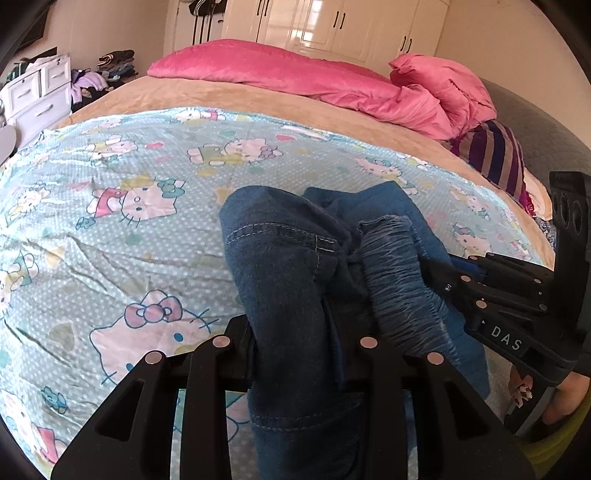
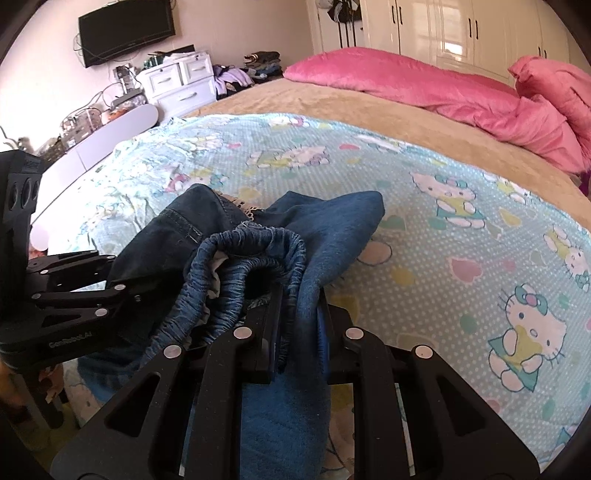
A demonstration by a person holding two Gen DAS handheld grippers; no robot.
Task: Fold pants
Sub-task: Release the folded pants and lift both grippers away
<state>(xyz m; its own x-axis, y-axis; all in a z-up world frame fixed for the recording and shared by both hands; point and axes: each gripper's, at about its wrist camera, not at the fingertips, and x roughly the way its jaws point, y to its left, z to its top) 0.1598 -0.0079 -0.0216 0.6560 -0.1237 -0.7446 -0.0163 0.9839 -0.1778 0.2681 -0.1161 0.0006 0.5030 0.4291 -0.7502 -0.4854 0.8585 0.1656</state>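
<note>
A pair of dark blue denim pants (image 1: 280, 266) hangs bunched above the bed, held between both grippers. In the left wrist view my left gripper (image 1: 295, 339) is shut on a thick fold of denim near a stitched seam. My right gripper (image 1: 450, 280) reaches in from the right and grips the gathered elastic waistband (image 1: 399, 280). In the right wrist view my right gripper (image 2: 299, 306) is shut on the pants (image 2: 332, 229) just beside the waistband (image 2: 255, 251). My left gripper (image 2: 122, 288) comes in from the left, its tips buried in the cloth.
A light blue cartoon-cat sheet (image 1: 129, 184) covers the near part of the bed, over a tan blanket (image 1: 258, 99). A pink pillow (image 1: 240, 62) and pink duvet (image 1: 436, 96) lie at the far side. A white drawer unit (image 2: 177, 81) and wardrobes (image 2: 461, 29) stand beyond.
</note>
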